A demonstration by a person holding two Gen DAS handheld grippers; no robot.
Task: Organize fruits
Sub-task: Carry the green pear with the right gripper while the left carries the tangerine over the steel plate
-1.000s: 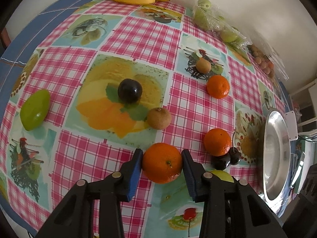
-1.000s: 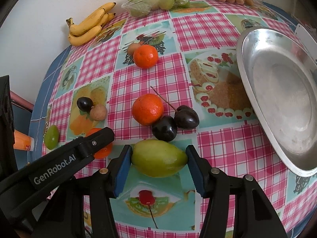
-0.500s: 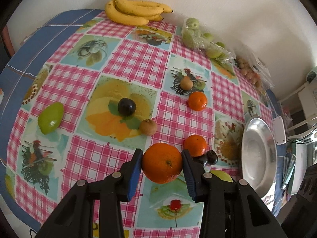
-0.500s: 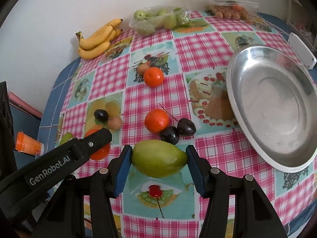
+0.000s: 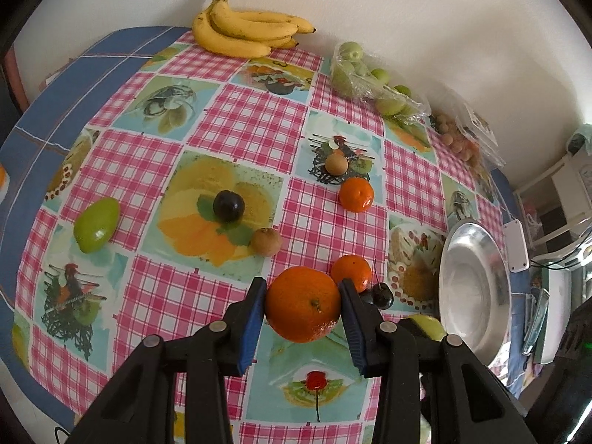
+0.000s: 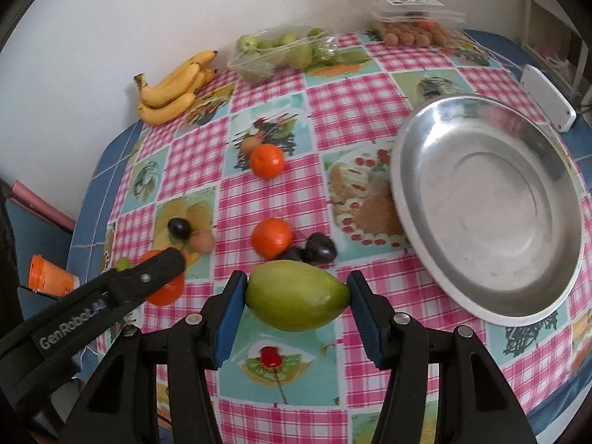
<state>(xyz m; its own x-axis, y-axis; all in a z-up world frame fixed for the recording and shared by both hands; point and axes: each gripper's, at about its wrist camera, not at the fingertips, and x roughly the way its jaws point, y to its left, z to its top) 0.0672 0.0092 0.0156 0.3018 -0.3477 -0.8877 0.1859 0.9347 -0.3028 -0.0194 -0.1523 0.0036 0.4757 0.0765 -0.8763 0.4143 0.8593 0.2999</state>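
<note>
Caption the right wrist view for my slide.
Right gripper holds a green mango near the empty steel plate.

Soft daylight fills both my views, brightest at the far right. Shadows under the fruit are faint. My metal plate (image 6: pixel 492 307) shows dull glare. Fisheye bending curves the tablecloth (image 5: pixel 244 122); corners go black. Focus is slightly soft.

My table (image 5: pixel 236 125) wears a checked fruit-print cloth. On it I see bananas (image 5: pixel 248 31), a steel dish (image 6: pixel 488 214), two oranges (image 6: pixel 267 161), plums (image 6: pixel 320 248) and bagged fruit (image 6: pixel 281 51).
</note>
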